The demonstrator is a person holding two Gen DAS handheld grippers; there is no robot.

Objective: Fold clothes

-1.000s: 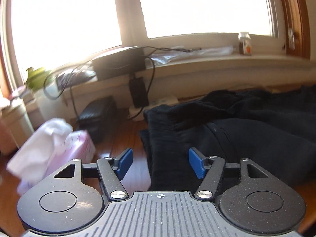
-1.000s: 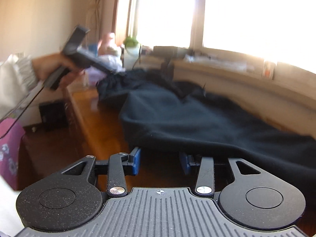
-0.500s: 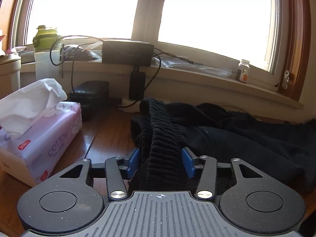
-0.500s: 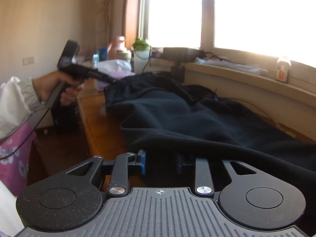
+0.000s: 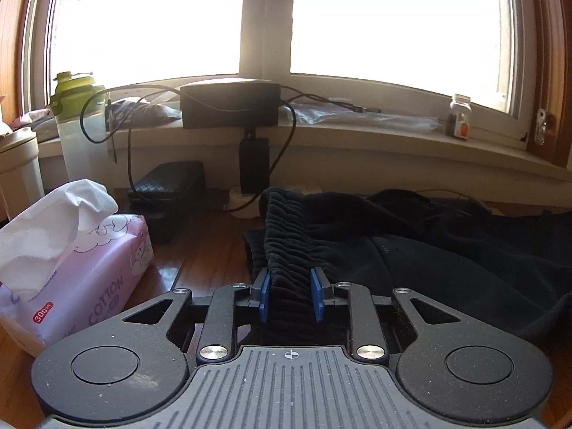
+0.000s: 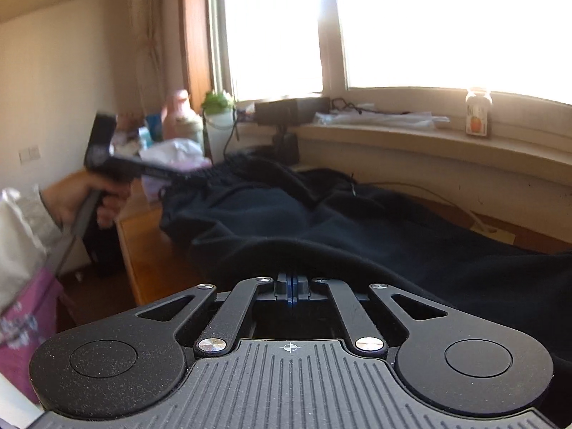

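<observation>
Dark trousers (image 5: 447,268) lie spread across the wooden table (image 5: 211,264). Their ribbed waistband (image 5: 286,236) runs straight in between the blue pads of my left gripper (image 5: 290,293), whose jaws are closing, and it fills the gap from pad to pad. From the right wrist the same trousers (image 6: 357,221) stretch away to the far left, where a person's hand (image 6: 89,196) holds the left gripper at the waistband end. My right gripper (image 6: 291,291) is shut, pads together, on the near edge of the cloth. That edge rises in an arch over it and hides the tips.
A pink tissue pack (image 5: 82,271) sits left of the waistband. Behind stand a green-lidded bottle (image 5: 80,125), a black case (image 5: 168,186), and a black box (image 5: 228,105) with cables. A small jar (image 5: 459,116) is on the sill. The table edge (image 6: 128,250) drops off at left.
My left gripper has come onto the waistband and its jaws have narrowed around it. My right jaws went from apart to shut, and the cloth edge has risen over them.
</observation>
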